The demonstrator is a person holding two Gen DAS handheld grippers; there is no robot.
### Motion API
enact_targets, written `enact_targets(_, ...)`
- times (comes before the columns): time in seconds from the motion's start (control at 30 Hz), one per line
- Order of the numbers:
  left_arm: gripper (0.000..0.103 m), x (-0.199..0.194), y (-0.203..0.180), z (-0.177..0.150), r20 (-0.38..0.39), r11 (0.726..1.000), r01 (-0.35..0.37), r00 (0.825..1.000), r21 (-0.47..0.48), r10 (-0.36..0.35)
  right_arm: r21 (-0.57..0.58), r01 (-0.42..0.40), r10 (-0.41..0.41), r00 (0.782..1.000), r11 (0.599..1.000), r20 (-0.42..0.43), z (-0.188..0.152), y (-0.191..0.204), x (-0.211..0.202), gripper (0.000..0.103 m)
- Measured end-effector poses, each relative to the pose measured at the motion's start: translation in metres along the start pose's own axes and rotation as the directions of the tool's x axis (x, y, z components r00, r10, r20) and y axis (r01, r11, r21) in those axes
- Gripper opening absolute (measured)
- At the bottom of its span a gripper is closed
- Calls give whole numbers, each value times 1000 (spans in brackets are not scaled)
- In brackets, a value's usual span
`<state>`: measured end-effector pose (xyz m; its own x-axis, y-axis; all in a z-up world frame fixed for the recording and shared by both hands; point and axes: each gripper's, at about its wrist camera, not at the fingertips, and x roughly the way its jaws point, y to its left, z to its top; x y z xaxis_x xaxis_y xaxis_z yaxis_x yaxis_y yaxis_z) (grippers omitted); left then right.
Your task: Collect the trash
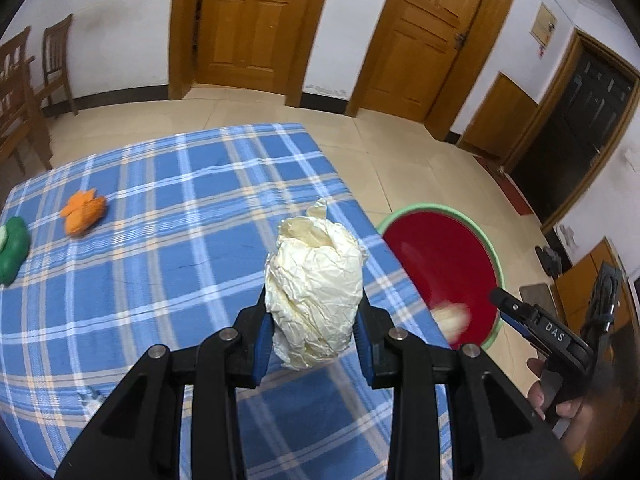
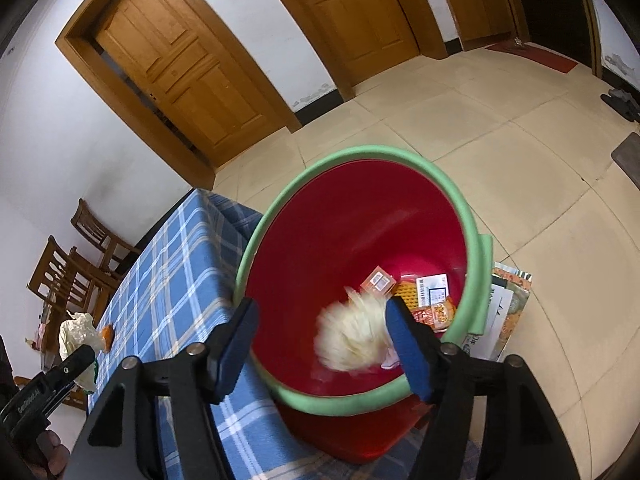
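My left gripper (image 1: 316,320) is shut on a crumpled cream paper ball (image 1: 316,292) and holds it above the blue plaid table (image 1: 140,280). My right gripper (image 2: 320,336) is open above the red bin with a green rim (image 2: 352,232), which stands on the floor at the table's right edge. A second cream paper ball (image 2: 352,340) shows blurred between the open fingers, over the bin's inside, free of both pads. It also shows blurred in the left wrist view (image 1: 452,318). Printed wrappers (image 2: 424,292) lie on the bin's bottom.
An orange crumpled piece (image 1: 84,212) and a green one (image 1: 12,248) lie at the table's far left. Wooden chairs (image 1: 24,92) stand beyond the table. Papers (image 2: 508,308) lie on the floor beside the bin. Wooden doors (image 1: 248,20) line the far wall.
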<state>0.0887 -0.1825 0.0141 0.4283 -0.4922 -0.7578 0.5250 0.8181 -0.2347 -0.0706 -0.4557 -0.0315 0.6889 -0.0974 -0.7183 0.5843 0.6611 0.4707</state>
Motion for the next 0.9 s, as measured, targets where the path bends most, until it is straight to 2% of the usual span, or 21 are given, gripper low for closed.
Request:
enact_targets(0.3,35,19,-40,1,-33,994,31,999,102,-28,13,15,-16,999,1000,40,4,-9,-14,70)
enact_targets(0.63,35,57,-91,-2,-96,973,84,993,213,-65,52,29,-33,997,998,68,10,-27,-24,72)
enact_targets(0.87,35,81,-117,-4,-126,957,93,990,275,-60,92,30,-36,997,995,67,12,-42,-25,72)
enact_targets(0.9,39,84,-121,-4,-127,955,92,990,283,-58,96,30,-36,997,995,67,13,-44,-26,72)
